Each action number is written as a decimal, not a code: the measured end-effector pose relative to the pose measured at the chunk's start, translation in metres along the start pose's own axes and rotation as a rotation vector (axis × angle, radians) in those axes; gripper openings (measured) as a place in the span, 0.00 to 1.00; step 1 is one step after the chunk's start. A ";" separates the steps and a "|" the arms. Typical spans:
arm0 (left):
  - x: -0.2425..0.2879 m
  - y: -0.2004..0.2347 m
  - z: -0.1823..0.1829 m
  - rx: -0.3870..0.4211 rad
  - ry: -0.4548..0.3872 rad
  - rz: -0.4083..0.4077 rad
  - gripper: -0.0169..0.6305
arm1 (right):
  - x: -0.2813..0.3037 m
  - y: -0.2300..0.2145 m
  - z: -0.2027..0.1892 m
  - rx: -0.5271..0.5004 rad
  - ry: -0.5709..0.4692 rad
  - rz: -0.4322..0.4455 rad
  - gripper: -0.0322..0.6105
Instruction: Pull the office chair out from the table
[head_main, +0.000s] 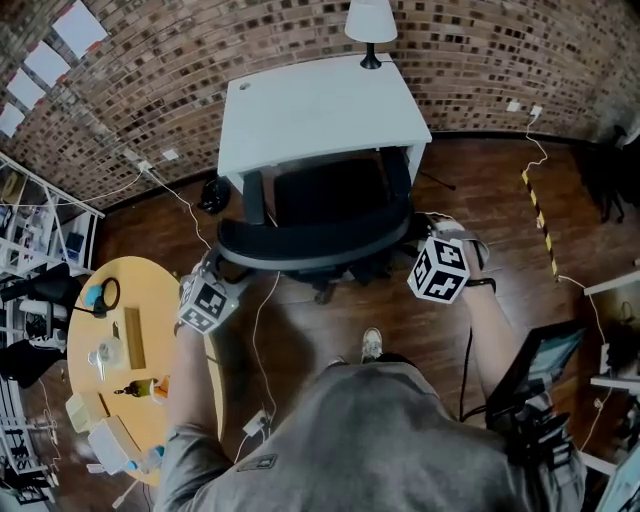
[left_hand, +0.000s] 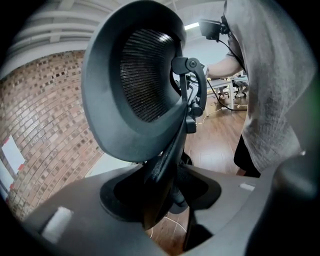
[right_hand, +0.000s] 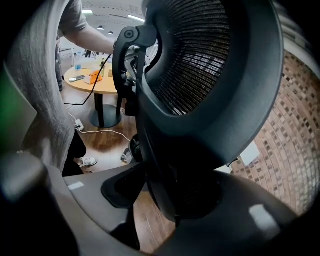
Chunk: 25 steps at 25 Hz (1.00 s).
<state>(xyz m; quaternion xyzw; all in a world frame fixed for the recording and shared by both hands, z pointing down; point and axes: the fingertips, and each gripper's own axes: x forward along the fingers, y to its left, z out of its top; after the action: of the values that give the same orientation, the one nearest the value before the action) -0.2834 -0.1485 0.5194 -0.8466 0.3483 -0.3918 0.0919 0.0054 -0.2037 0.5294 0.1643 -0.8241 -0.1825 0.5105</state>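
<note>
A black mesh office chair (head_main: 315, 245) stands with its seat tucked under the white table (head_main: 310, 110) and its backrest toward me. My left gripper (head_main: 226, 268) is shut on the backrest's left edge, and my right gripper (head_main: 420, 240) is shut on its right edge. In the left gripper view the backrest (left_hand: 130, 85) fills the frame, and its frame runs down between the jaws of the left gripper (left_hand: 165, 200). The right gripper view shows the backrest (right_hand: 210, 75) from the other side, with its rim held in the right gripper (right_hand: 170, 195).
A lamp (head_main: 370, 25) stands on the table's far edge, against the brick wall. At the left is a round yellow table (head_main: 120, 360) with small items on it. White cables (head_main: 262, 340) trail over the wooden floor near my shoe (head_main: 371, 343). A screen (head_main: 535, 365) stands at the right.
</note>
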 end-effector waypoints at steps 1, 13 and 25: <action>-0.003 -0.005 -0.001 0.001 -0.002 0.000 0.35 | -0.002 0.004 0.000 0.005 0.006 -0.002 0.39; -0.032 -0.053 0.012 0.039 -0.090 -0.014 0.33 | -0.037 0.048 -0.013 0.073 0.059 -0.042 0.41; -0.057 -0.105 0.028 -0.002 -0.076 -0.012 0.33 | -0.076 0.092 -0.028 0.040 0.027 -0.040 0.40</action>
<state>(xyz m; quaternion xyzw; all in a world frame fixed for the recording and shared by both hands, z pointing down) -0.2338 -0.0360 0.5110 -0.8630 0.3397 -0.3598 0.1019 0.0556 -0.0917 0.5245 0.1933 -0.8172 -0.1738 0.5145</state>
